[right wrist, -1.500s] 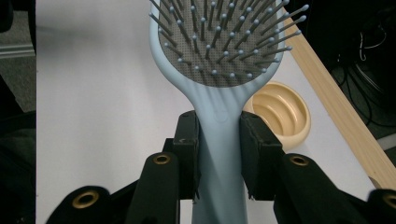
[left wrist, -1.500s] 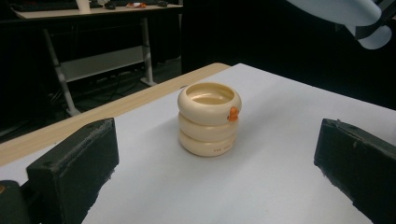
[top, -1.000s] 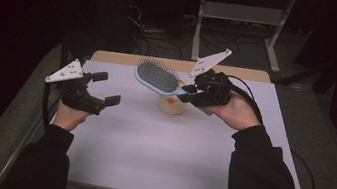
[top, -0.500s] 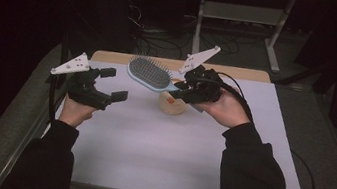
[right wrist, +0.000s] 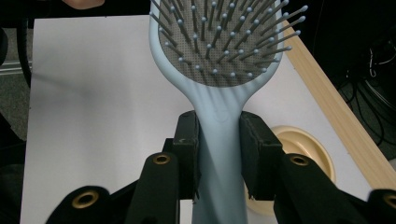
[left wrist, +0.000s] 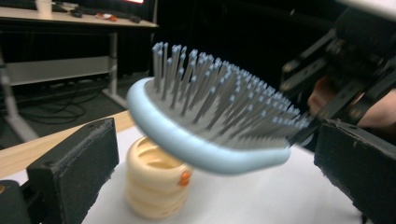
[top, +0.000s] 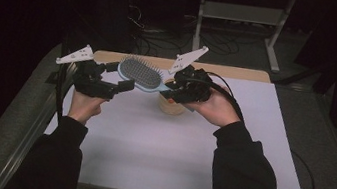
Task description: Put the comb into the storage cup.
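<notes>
A pale blue hairbrush [top: 140, 72] with grey bristles is held level above the table, bristles up. My right gripper [top: 173, 91] is shut on its handle [right wrist: 219, 135], one pad on each side. The brush head [left wrist: 210, 126] points at my left gripper [top: 119, 75], whose jaws stand open on either side of the head's tip without touching it. A ribbed cream cup [top: 172, 106] stands on the white sheet under the handle, and it also shows below the brush head [left wrist: 154, 186] and beside the right jaw [right wrist: 303, 149].
The white sheet [top: 171, 160] covers the table, with a bare wooden strip [top: 240, 73] along the far edge. Behind the table are a white desk frame [top: 241, 14] and cables on the dark floor. Both forearms in dark sleeves come in from the bottom.
The right gripper carried the brush to the left. The left gripper rose and moved right, so the brush head now sits at its open jaws.
</notes>
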